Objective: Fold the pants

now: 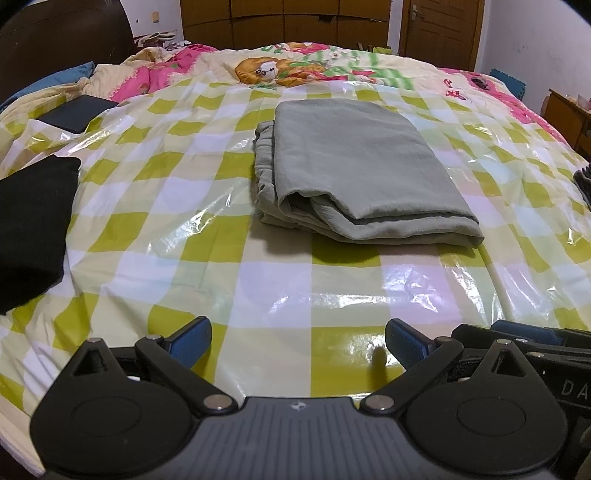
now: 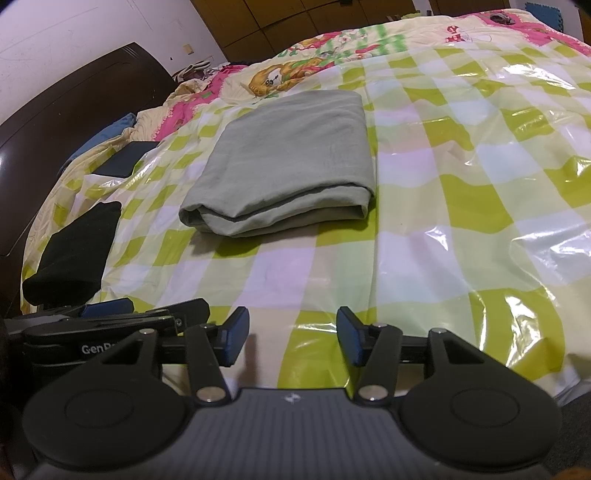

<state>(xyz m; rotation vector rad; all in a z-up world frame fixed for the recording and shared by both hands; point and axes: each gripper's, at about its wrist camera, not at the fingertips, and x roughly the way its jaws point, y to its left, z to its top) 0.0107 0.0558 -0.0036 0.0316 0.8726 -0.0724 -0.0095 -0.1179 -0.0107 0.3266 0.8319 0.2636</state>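
Grey pants [image 1: 358, 166] folded on glossy green-checked plastic sheet [image 1: 166, 229] over bed; brown wardrobe [image 1: 288, 18] behind. Left gripper [image 1: 298, 347], right gripper [image 2: 292, 338]: fingers apart, empty.

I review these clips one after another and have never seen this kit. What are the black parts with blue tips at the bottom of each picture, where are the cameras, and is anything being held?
Those are two hand-held grippers, one in each of a person's hands; no robot arm is involved. Each picture comes from a camera mounted on one gripper, looking along its jaws. The left gripper stands open and empty. The right gripper is also empty, its jaws open. Both hover over a bed with a shiny checked cover. On it lie folded grey-green pants, a black garment at the left, and a dark flat object farther back. Nothing is held.
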